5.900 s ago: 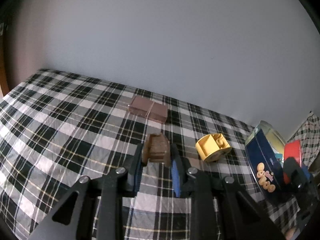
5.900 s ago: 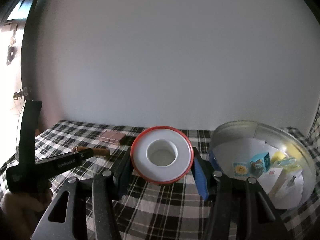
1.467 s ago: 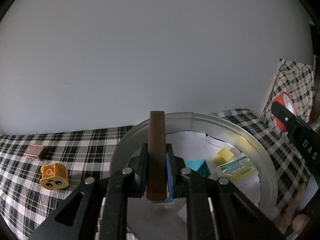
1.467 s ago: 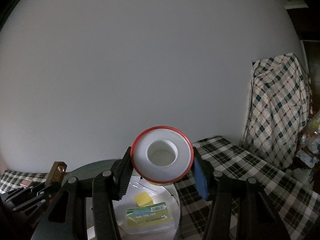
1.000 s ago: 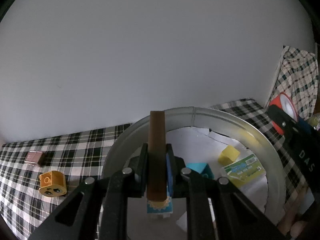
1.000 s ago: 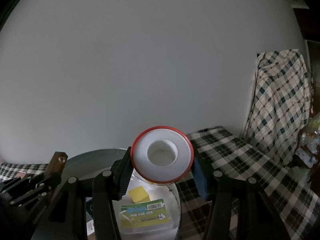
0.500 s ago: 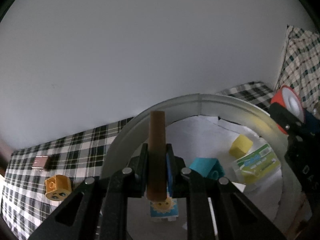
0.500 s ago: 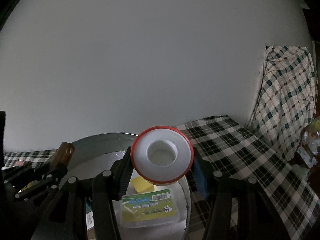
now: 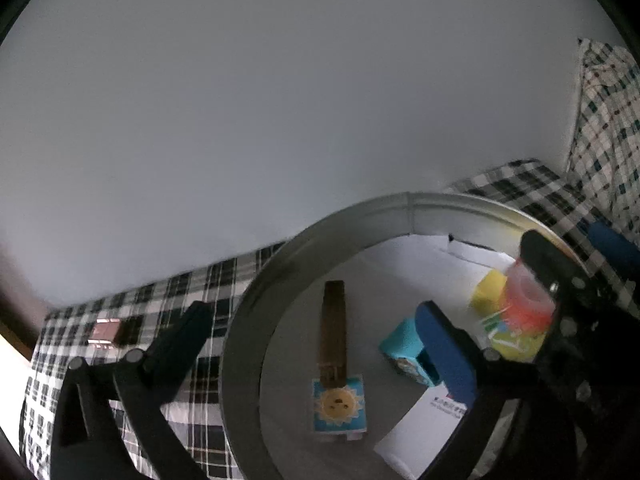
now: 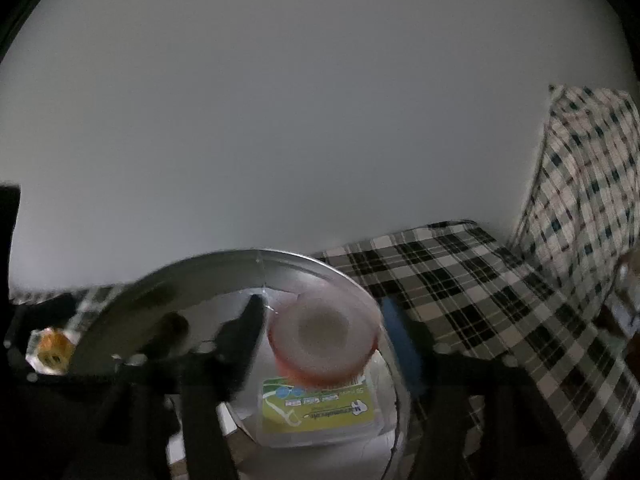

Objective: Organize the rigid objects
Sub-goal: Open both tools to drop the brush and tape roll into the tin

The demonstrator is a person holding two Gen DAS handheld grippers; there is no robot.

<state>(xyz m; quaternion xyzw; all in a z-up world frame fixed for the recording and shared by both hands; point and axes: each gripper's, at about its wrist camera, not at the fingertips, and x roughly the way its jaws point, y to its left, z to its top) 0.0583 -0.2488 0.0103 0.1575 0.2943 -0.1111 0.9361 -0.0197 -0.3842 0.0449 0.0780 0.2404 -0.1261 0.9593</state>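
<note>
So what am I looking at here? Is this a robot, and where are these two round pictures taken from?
No robot: a person holds a two-finger clamp in each hand, with a wide-angle camera on each looking along its fingers. One picture is from the left gripper, the other from the right gripper. Both hang open over a round metal tin on a checked cloth, gripping nothing. A brown block lies in the tin against a sun block; a blurred red-rimmed roll is over a green packet.
</note>
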